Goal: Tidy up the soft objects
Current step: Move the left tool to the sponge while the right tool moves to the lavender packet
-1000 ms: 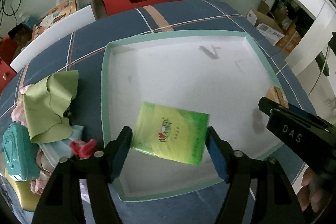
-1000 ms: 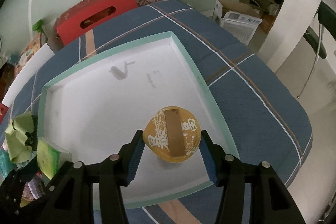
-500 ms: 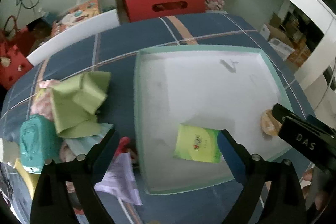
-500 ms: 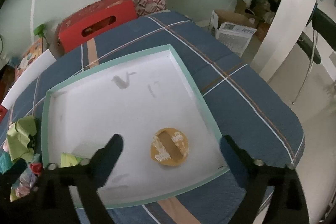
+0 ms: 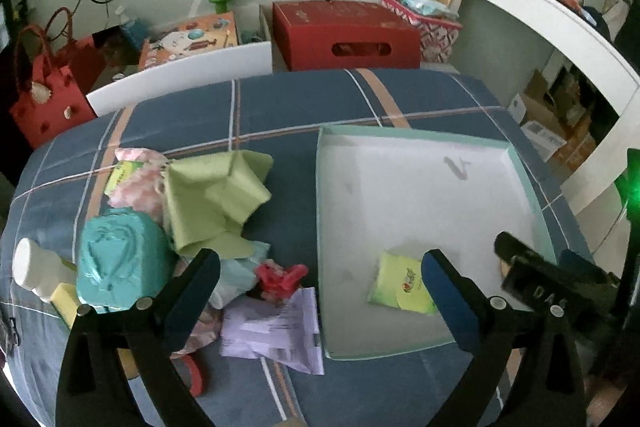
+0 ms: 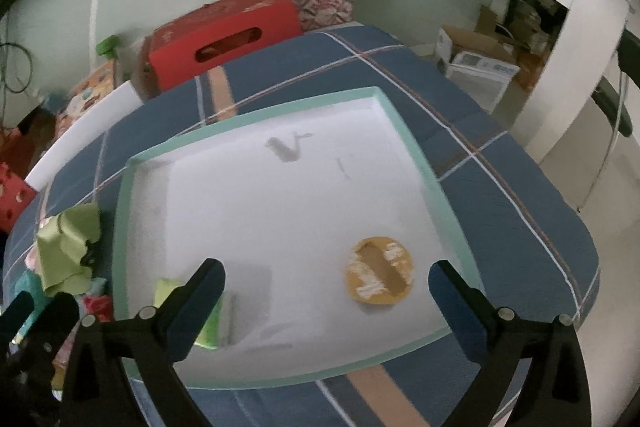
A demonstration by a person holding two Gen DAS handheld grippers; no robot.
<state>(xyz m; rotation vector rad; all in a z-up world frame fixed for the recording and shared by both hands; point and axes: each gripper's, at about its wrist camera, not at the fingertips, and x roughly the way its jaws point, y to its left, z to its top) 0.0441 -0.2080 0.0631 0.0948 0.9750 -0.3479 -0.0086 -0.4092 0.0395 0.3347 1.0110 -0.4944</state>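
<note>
Clutter [image 5: 168,227] fills only the left view; both claws gape empty, left claw [image 5: 320,291] widening.

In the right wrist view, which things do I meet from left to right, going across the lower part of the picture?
Green cloth on the bedspread → green tissue pack in the tray's left part → round yellow packet in its right part.

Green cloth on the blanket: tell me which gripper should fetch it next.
Left. The left gripper hangs open near the green cloth; the right gripper hangs over the tray, probably farther away.
</note>
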